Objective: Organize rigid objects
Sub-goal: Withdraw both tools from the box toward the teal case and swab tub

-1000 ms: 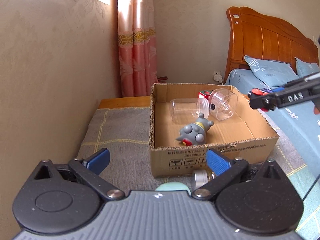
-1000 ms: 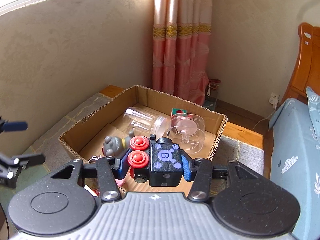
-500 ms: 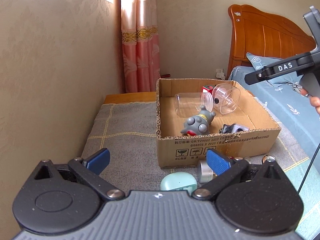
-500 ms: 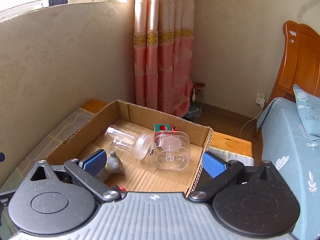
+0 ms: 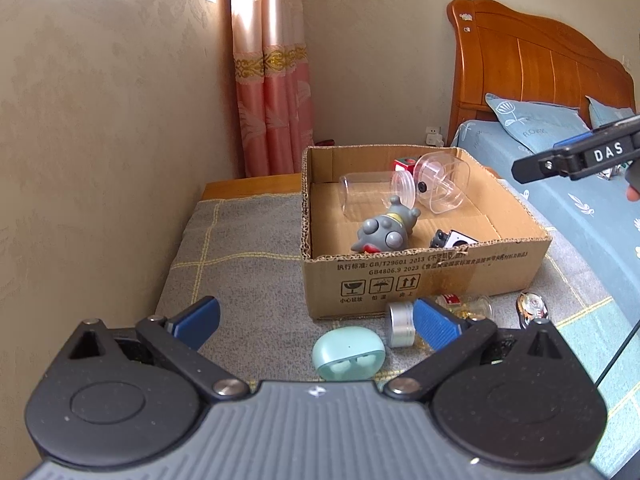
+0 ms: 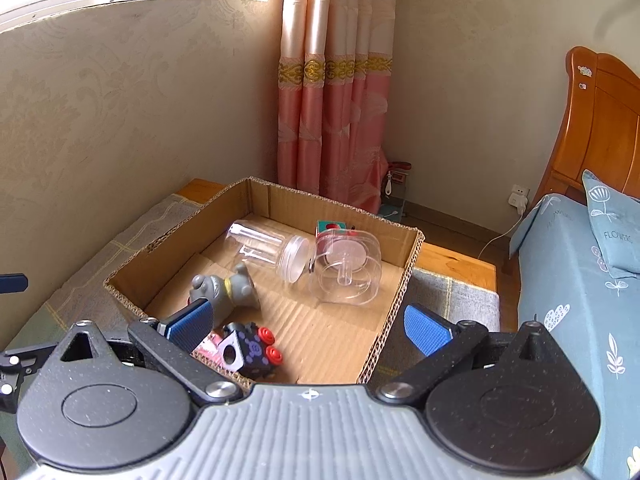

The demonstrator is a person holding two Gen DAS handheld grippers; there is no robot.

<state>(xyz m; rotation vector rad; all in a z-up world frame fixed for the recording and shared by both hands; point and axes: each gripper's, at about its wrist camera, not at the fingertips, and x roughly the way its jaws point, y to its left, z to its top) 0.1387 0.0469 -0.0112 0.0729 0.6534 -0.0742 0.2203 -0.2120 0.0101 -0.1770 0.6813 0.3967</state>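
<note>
An open cardboard box [image 5: 424, 276] [image 6: 400, 312] sits on a grey mat. Inside lie two clear jars [image 5: 372, 192] [image 6: 348, 268], a grey toy figure [image 5: 386, 232] [image 6: 224, 288], a small red-and-green cube [image 6: 330, 228] and a black cube with red buttons [image 6: 250, 352] [image 5: 452, 239] near the box's front wall. My right gripper [image 6: 308, 320] hangs open above the box with nothing between its fingers. My left gripper [image 5: 316, 320] is open low over the mat; a mint earbud case [image 5: 348, 354] lies between its fingers, untouched. A silver round tin [image 5: 400, 322] sits by its right finger.
More small items lie on the mat in front of the box: a clear piece with gold bits [image 5: 476, 306] and a watch [image 5: 530, 306]. A wall runs along the left, a pink curtain [image 6: 332, 80] hangs behind, and a bed with blue bedding [image 5: 580, 200] lies to the right.
My right gripper went from shut on the black cube to open; the cube now lies in the box. That gripper pulled back and up. My left gripper drew back a little, showing the earbud case.
</note>
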